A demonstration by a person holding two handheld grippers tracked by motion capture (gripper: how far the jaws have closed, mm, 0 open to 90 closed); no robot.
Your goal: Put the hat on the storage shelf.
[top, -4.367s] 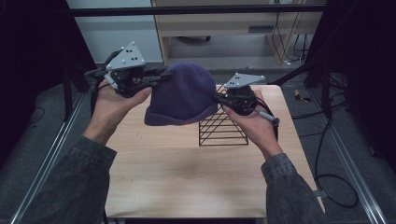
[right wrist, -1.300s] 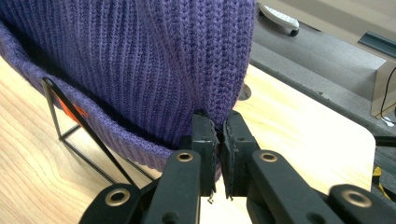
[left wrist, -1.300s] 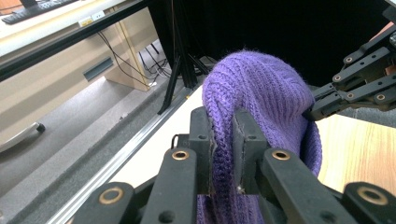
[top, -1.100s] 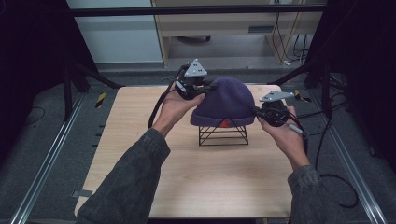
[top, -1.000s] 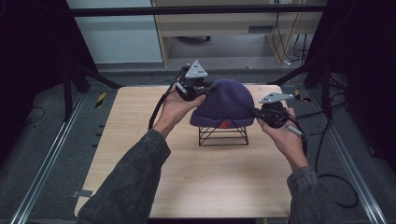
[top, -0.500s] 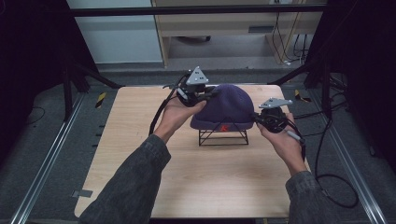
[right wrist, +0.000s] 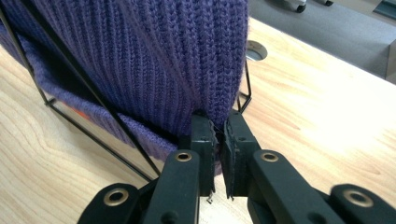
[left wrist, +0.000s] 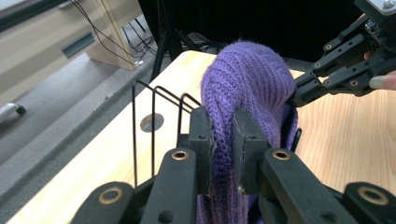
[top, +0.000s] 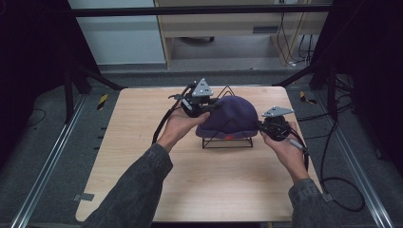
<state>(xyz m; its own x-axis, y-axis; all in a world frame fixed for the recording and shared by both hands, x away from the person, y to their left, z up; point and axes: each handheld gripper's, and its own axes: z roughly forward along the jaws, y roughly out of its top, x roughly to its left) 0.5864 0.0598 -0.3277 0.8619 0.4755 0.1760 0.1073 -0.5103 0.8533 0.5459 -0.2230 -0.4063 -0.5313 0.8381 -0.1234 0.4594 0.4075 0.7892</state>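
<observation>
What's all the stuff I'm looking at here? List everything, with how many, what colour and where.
knit beanie: one, purple, draped over the wire rack, pinched at both sides
wire rack: one, black, at the middle of the table, under the beanie
table: one, light wood, with a round hole near its far edge
cabinet: one, beige, behind the table
floor rails: two, metal, one along each side of the table
left gripper: one, black, jaws shut on a fold of the beanie
right gripper: one, black, jaws shut on the beanie's edge
hands: two, in grey sleeves, each holding a gripper
</observation>
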